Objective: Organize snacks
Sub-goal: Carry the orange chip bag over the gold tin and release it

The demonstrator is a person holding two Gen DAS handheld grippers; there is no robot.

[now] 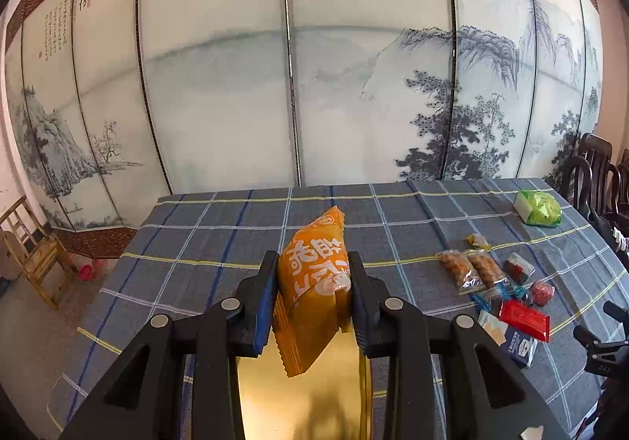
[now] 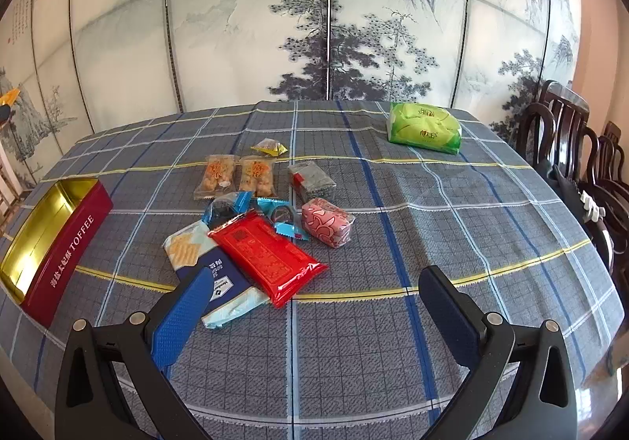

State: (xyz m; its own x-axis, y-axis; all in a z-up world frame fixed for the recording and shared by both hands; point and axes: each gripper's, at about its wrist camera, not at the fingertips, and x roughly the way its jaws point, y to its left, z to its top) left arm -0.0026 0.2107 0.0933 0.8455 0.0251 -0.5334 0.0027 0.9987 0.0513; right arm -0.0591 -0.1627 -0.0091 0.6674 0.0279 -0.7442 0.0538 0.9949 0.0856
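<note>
Your left tongs [image 1: 310, 283] pinch the orange packet [image 1: 314, 283] above the toffee tin [image 2: 59, 239]; right tongs [image 2: 314, 306] gape empty. Release off-centre and it clips the rim.

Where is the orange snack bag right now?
In the left wrist view, the orange snack bag is pinched in the left tongs, held over the open gold-lined tin.

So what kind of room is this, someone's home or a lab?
Most likely a dining room in a home. A table under a checked tablecloth stands before a folding screen painted with an ink landscape, and dark carved wooden chairs line one side.
</note>
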